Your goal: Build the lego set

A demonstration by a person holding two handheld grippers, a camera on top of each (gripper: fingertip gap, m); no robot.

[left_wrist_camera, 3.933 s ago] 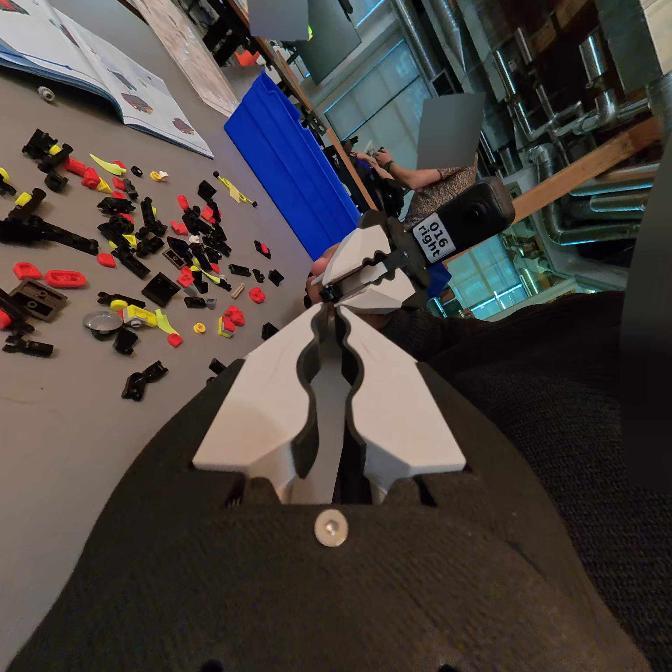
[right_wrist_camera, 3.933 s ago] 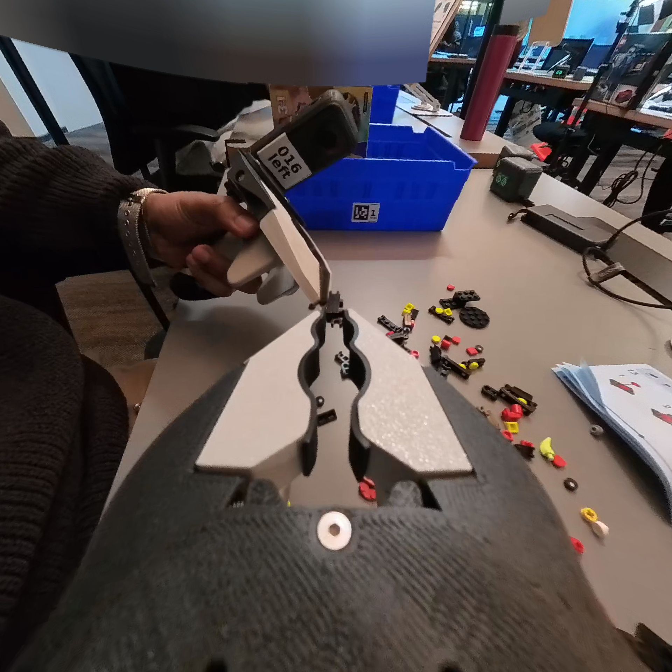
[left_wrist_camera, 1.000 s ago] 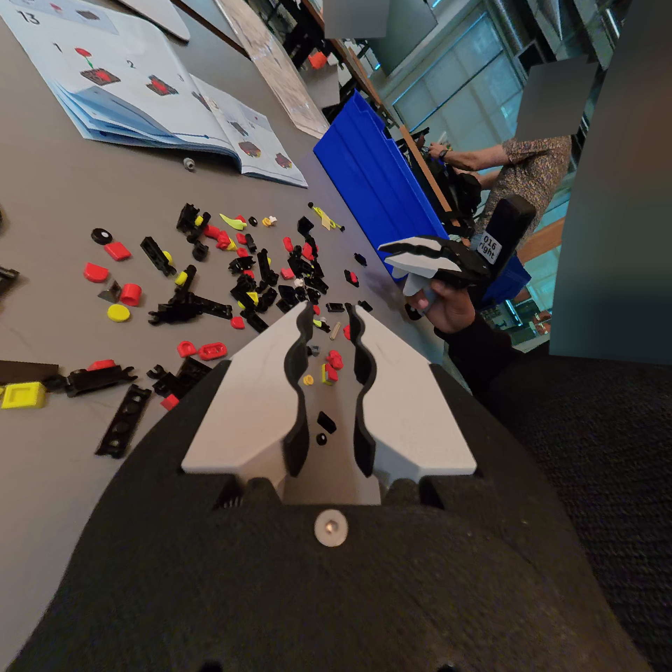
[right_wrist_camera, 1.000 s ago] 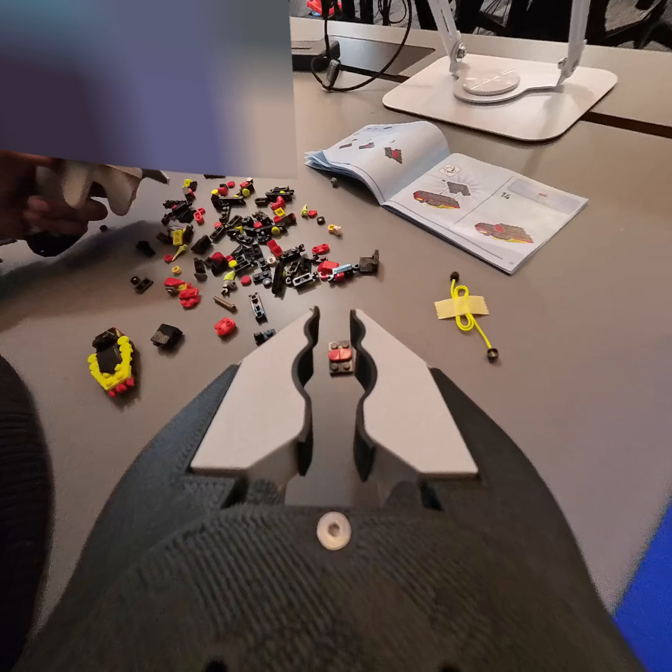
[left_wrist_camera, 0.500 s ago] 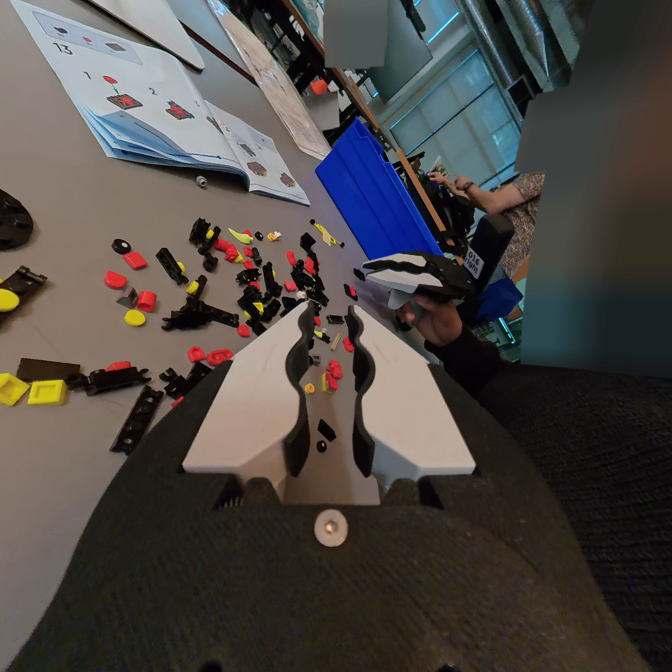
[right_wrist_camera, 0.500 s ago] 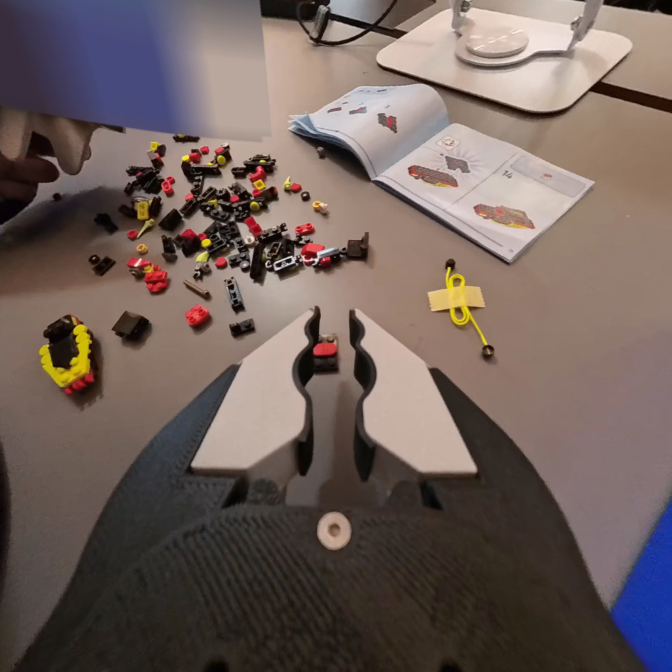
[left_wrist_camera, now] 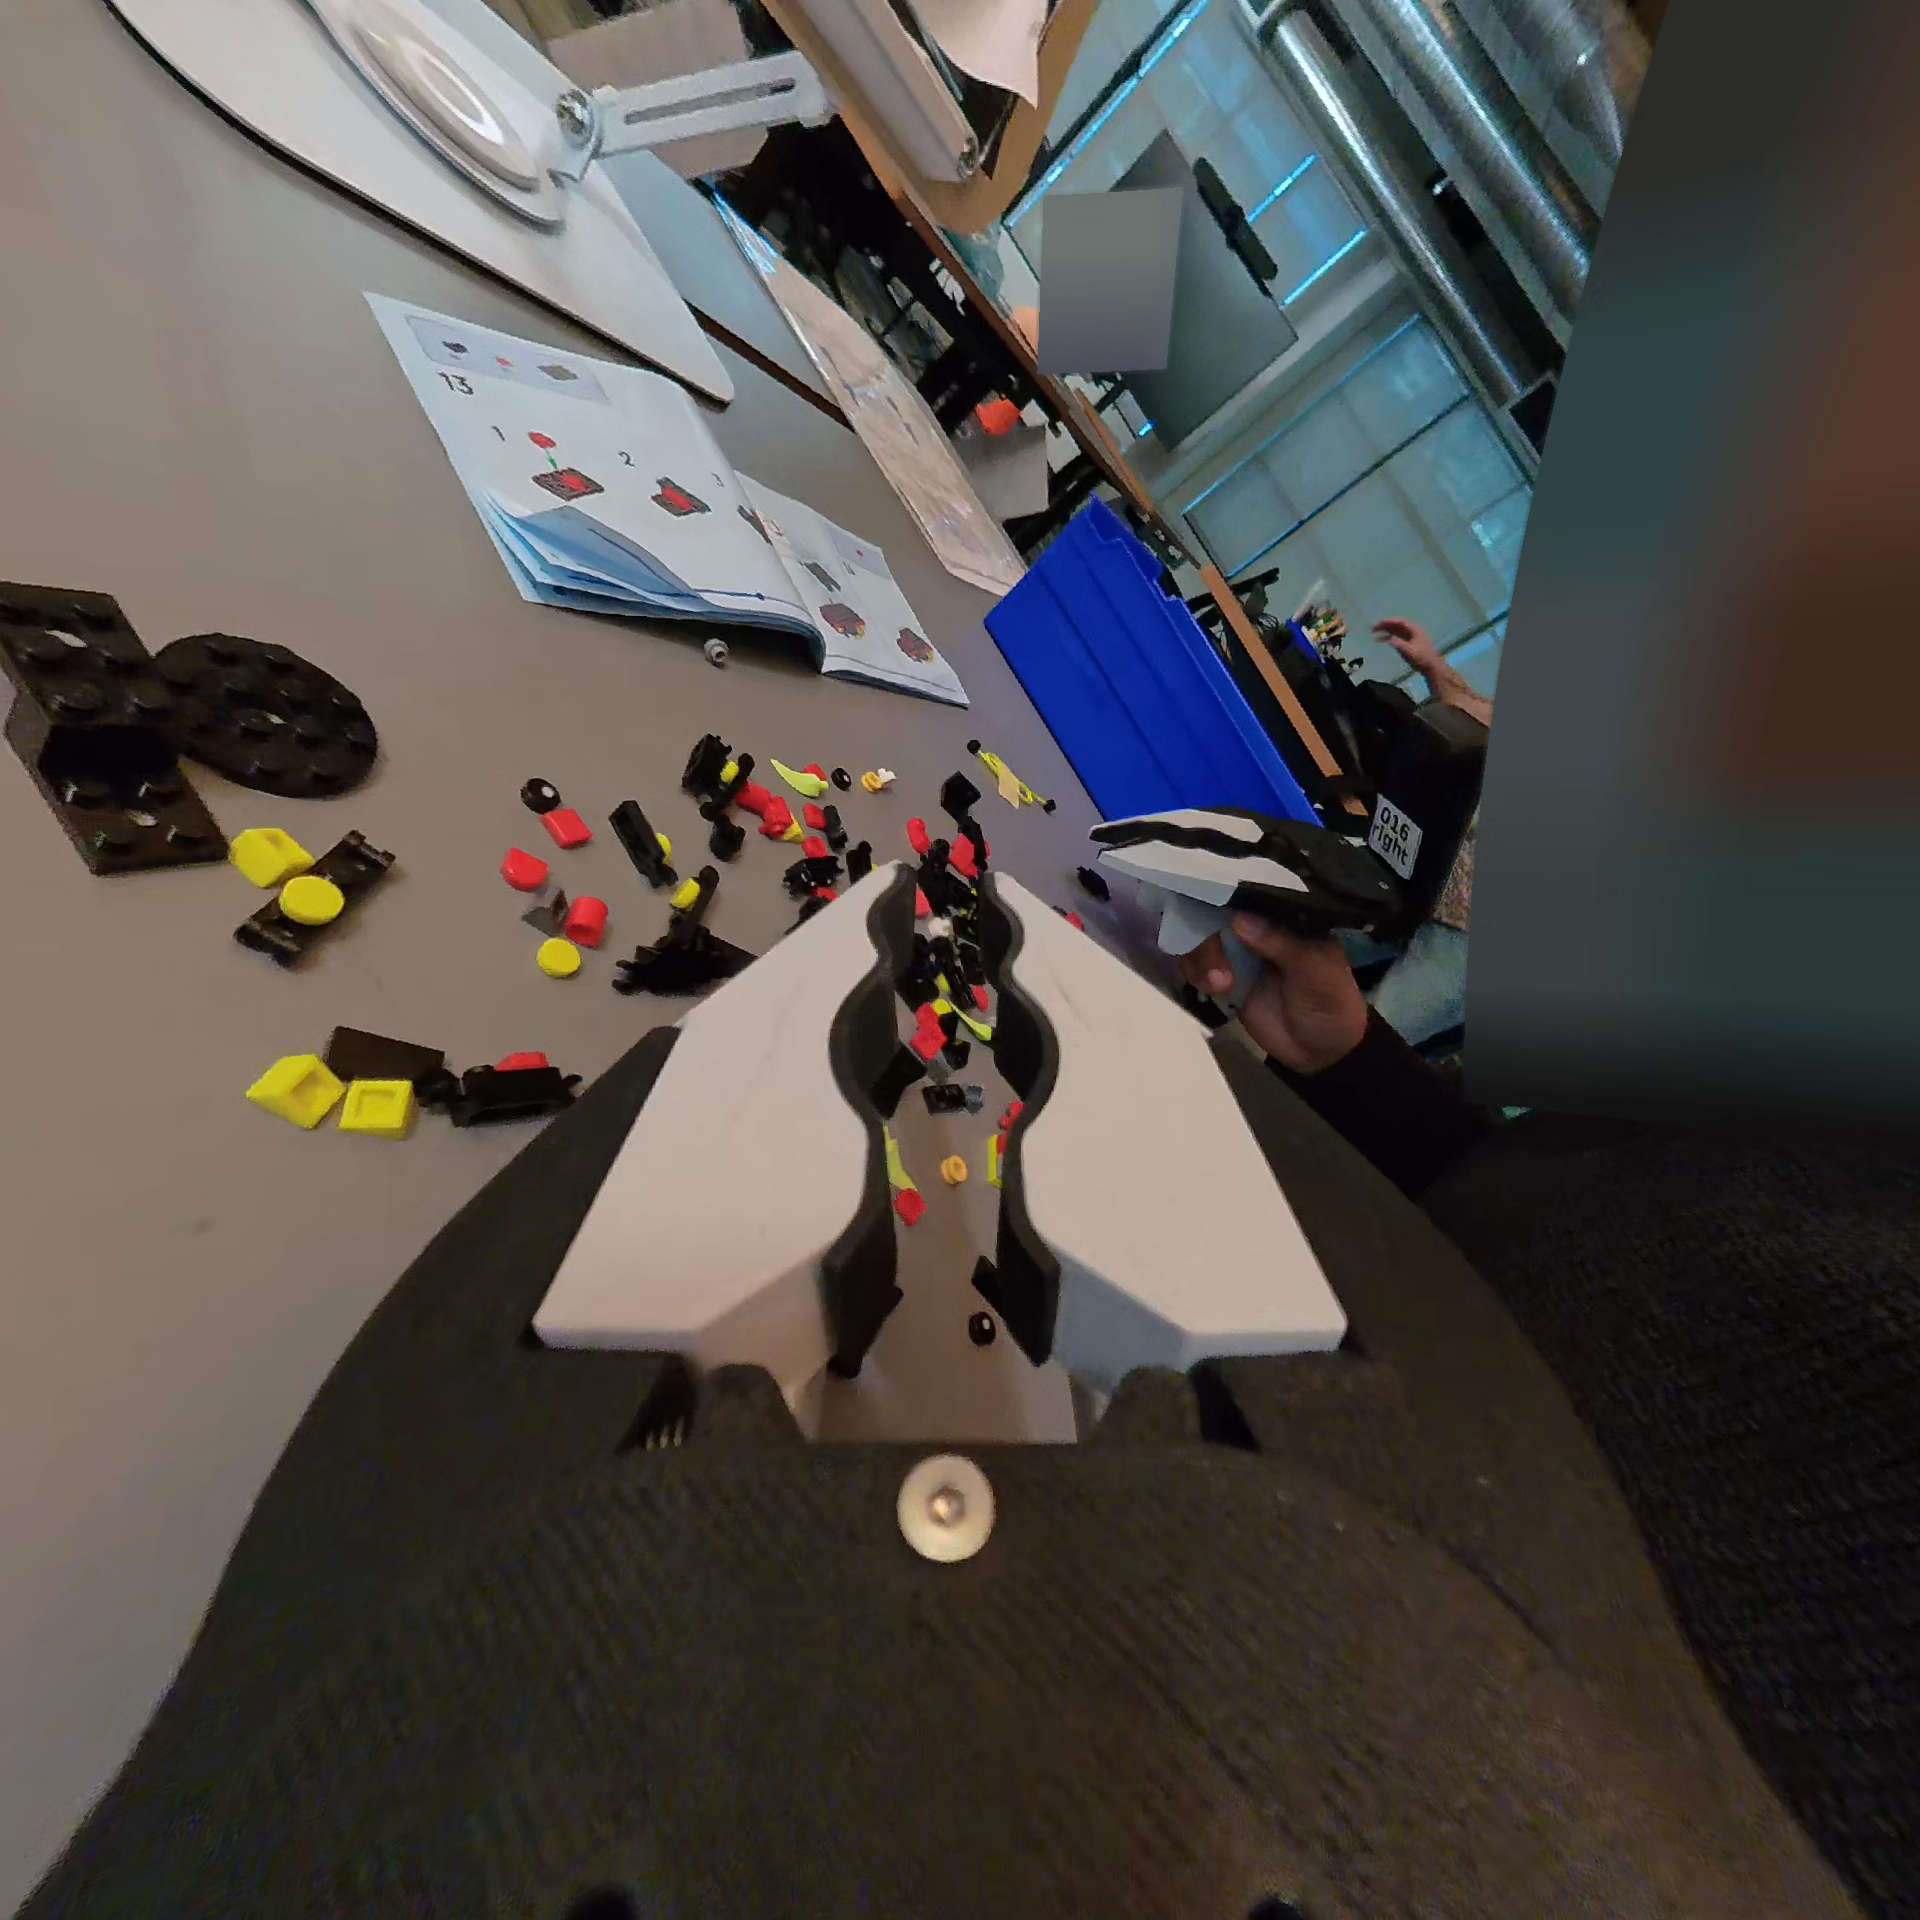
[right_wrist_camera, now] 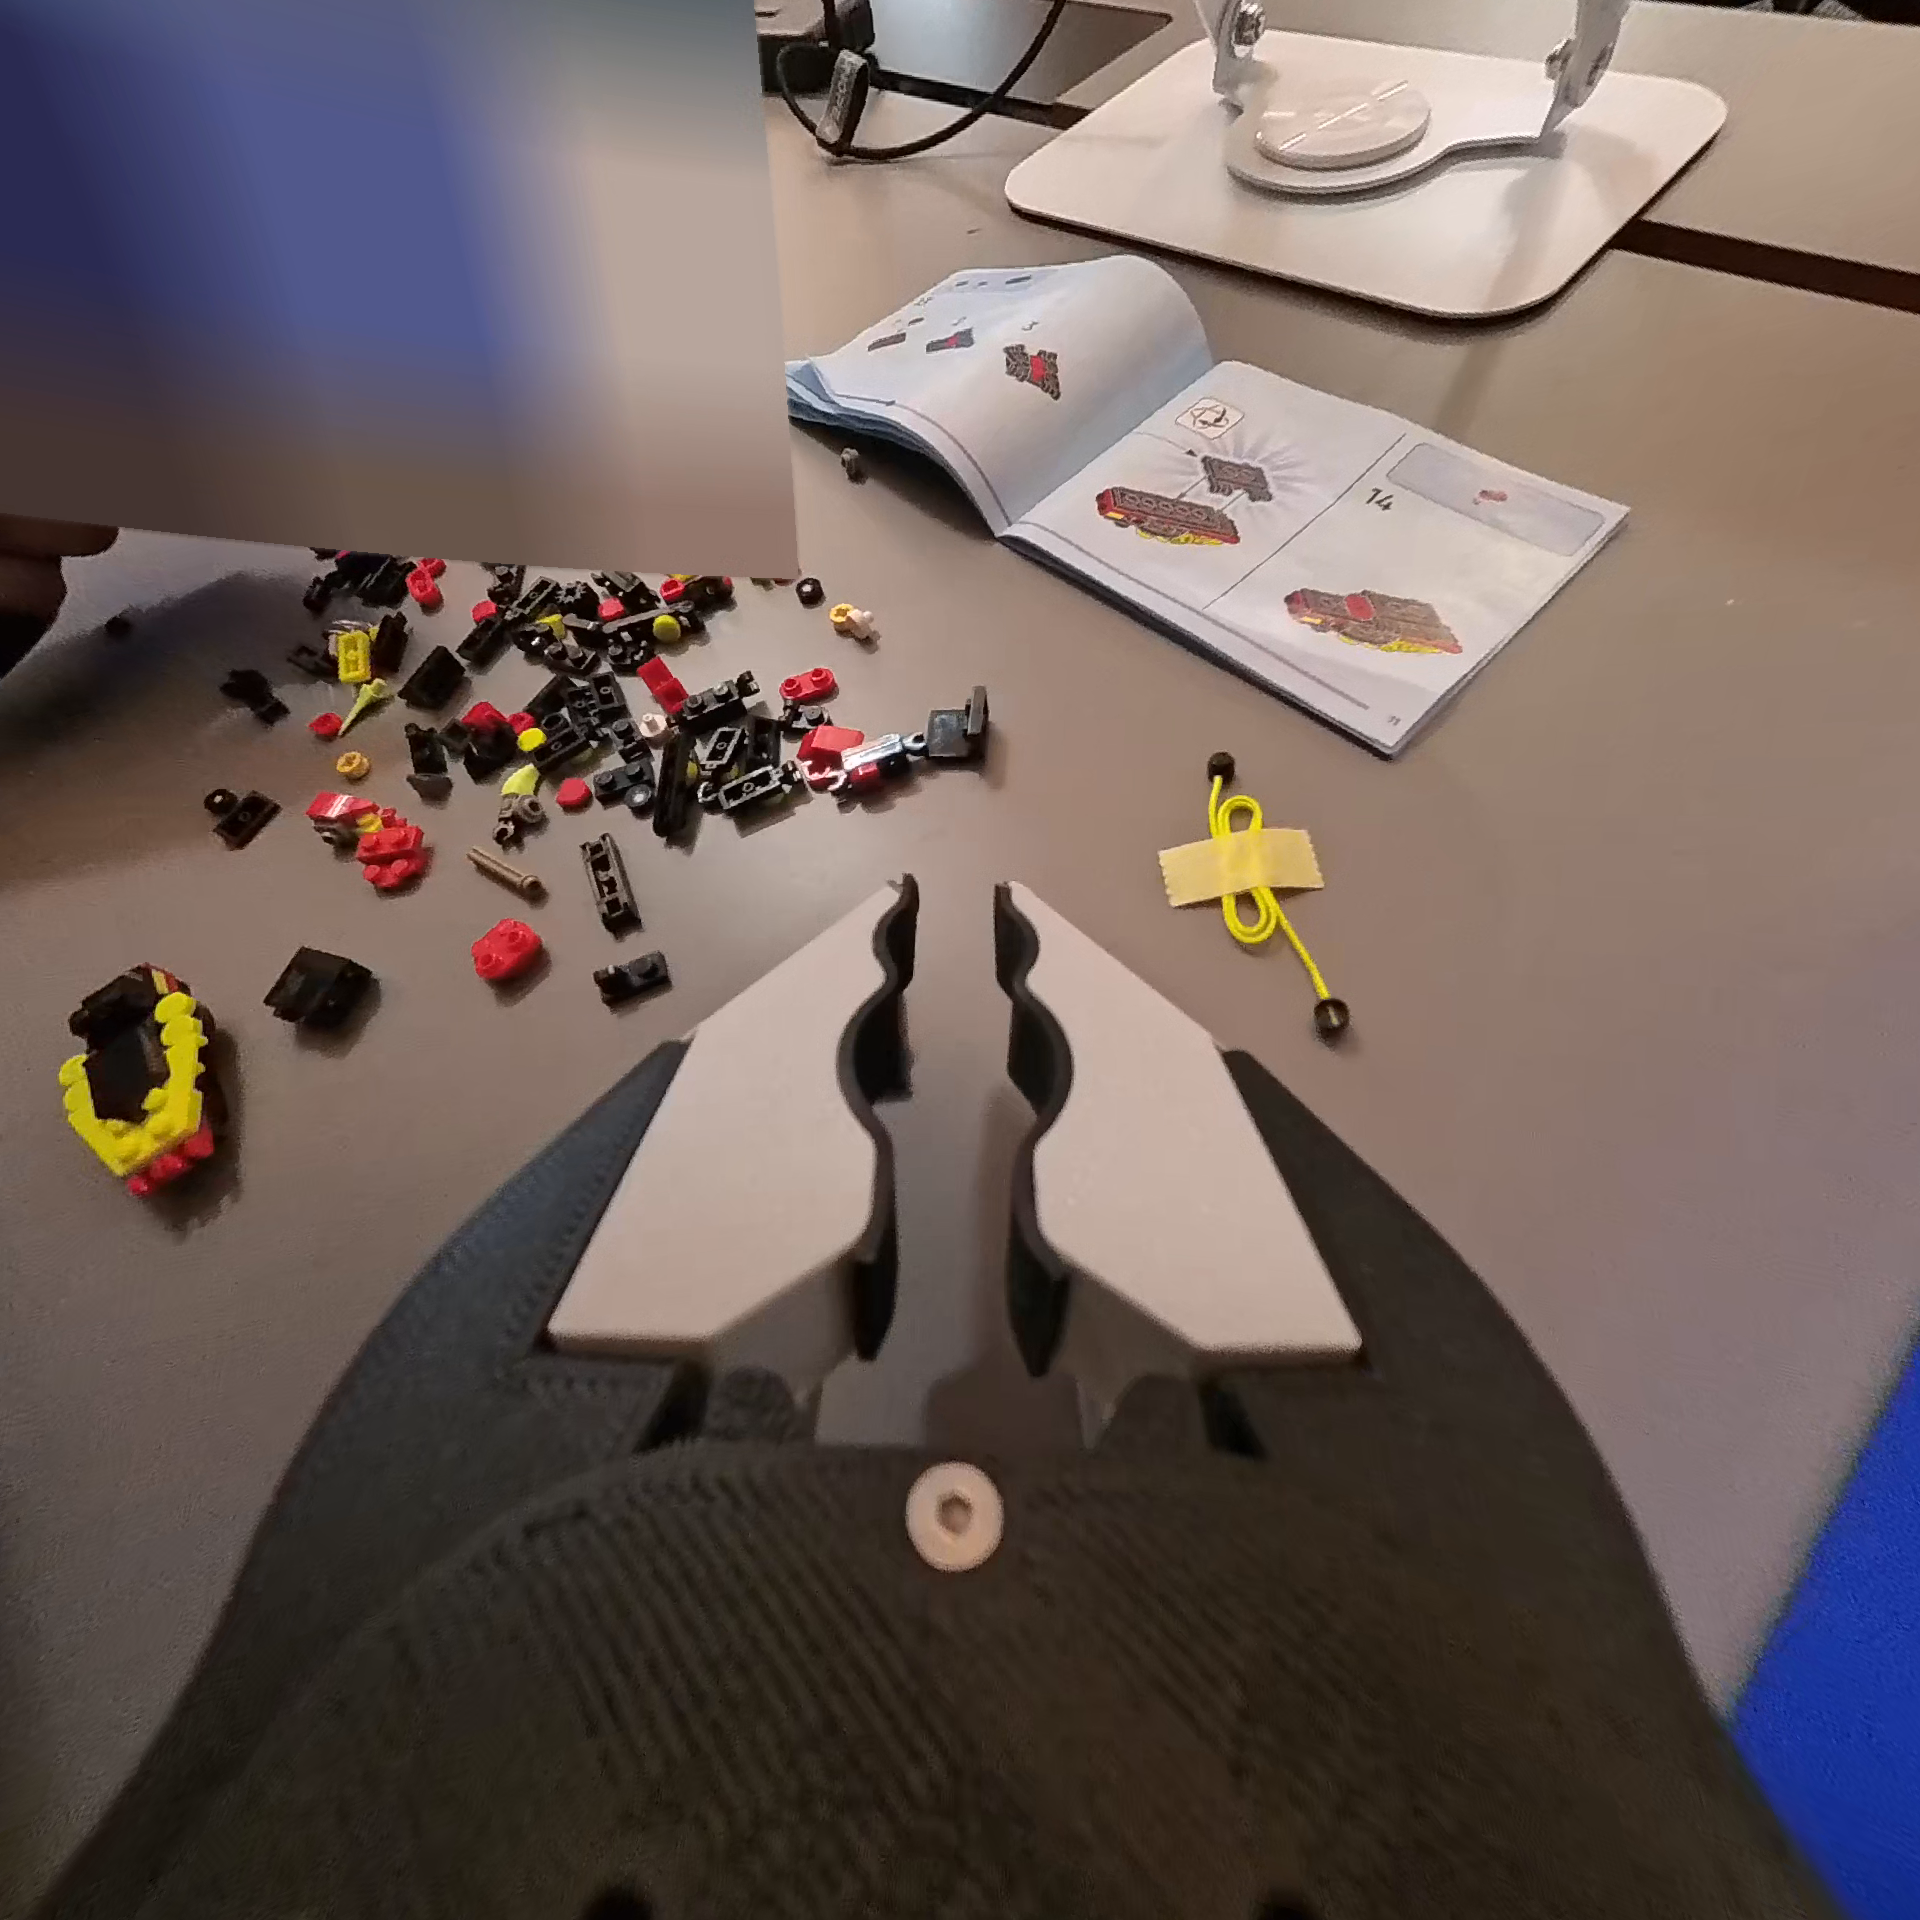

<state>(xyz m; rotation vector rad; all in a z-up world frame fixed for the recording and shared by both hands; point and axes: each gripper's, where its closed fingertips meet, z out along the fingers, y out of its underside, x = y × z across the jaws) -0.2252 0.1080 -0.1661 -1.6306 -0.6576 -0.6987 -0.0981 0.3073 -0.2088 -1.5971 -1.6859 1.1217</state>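
My left gripper (left_wrist_camera: 948, 894) has its jaws at a narrow gap with nothing pinched in them. Through the gap I just see the heap of small bricks (left_wrist_camera: 935, 966) on the grey desk (left_wrist_camera: 260, 436) underneath: black, red and yellow bits, none of them clamped. Out at about 9 o'clock from the tips there's a red cylinder (left_wrist_camera: 585, 920) and a yellow round tile (left_wrist_camera: 559, 957), and further at 9 a black round plate (left_wrist_camera: 265, 712) touching a black flat plate (left_wrist_camera: 94, 717). At 11 o'clock the open instruction booklet (left_wrist_camera: 644, 520) lies flat, with a white stand base (left_wrist_camera: 416, 156) beyond it. At 2 o'clock is the blue bin (left_wrist_camera: 1132, 665).

My right gripper (right_wrist_camera: 956, 899) is much the same: jaws narrowly apart, bare, only desk showing between them. From the left view it floats in my hand (left_wrist_camera: 1288, 987) above the desk edge, tips pointing at the heap. Nearest things to it: a small black plate (right_wrist_camera: 632, 977) and a red rounded brick (right_wrist_camera: 507, 948) at 9 o'clock, and a yellow cord (right_wrist_camera: 1262, 904) taped with a yellowish strip (right_wrist_camera: 1238, 864) at 3 o'clock. The main brick pile sits at 10 to 11 o'clock, the booklet at 1 o'clock, and way over at 9 o'clock is a half-built yellow, black and red model (right_wrist_camera: 140, 1081).
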